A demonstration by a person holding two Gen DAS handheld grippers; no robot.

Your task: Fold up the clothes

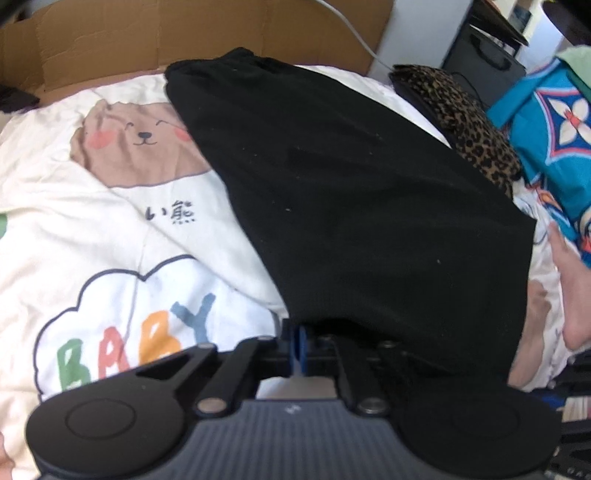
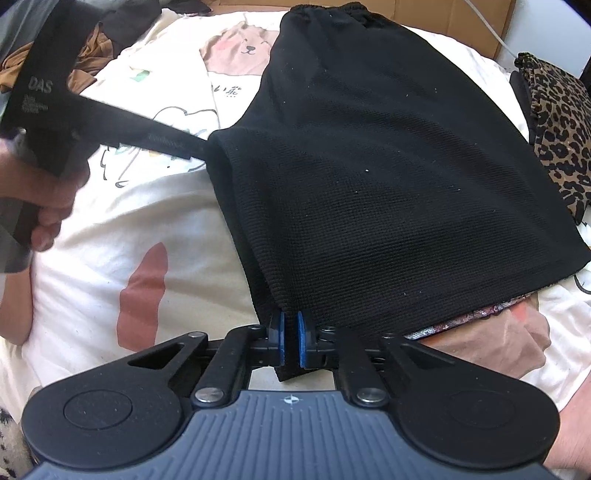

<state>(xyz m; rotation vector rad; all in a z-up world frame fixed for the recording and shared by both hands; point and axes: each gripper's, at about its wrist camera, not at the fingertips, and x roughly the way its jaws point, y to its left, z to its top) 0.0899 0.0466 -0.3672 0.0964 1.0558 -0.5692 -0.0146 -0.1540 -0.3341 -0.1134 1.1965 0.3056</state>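
Note:
A black knit garment (image 1: 362, 192) (image 2: 399, 158) lies spread on a white bear-print duvet (image 1: 110, 236) (image 2: 177, 229), its elastic waistband at the far end. My left gripper (image 1: 299, 345) is shut on the garment's near left edge, and the cloth drapes over its right finger. In the right wrist view the left gripper (image 2: 195, 147) pinches a raised fold on the garment's left side, held by a person's hand (image 2: 48, 206). My right gripper (image 2: 291, 343) is shut on the near hem corner, with black cloth between its blue pads (image 2: 282, 341).
A leopard-print garment (image 1: 476, 129) (image 2: 557, 125) lies right of the black one. Blue patterned fabric (image 1: 546, 122) and a black case (image 1: 480, 62) stand further right. Cardboard (image 1: 184, 33) lines the far side. Brown clothes (image 2: 88, 51) are piled at the far left.

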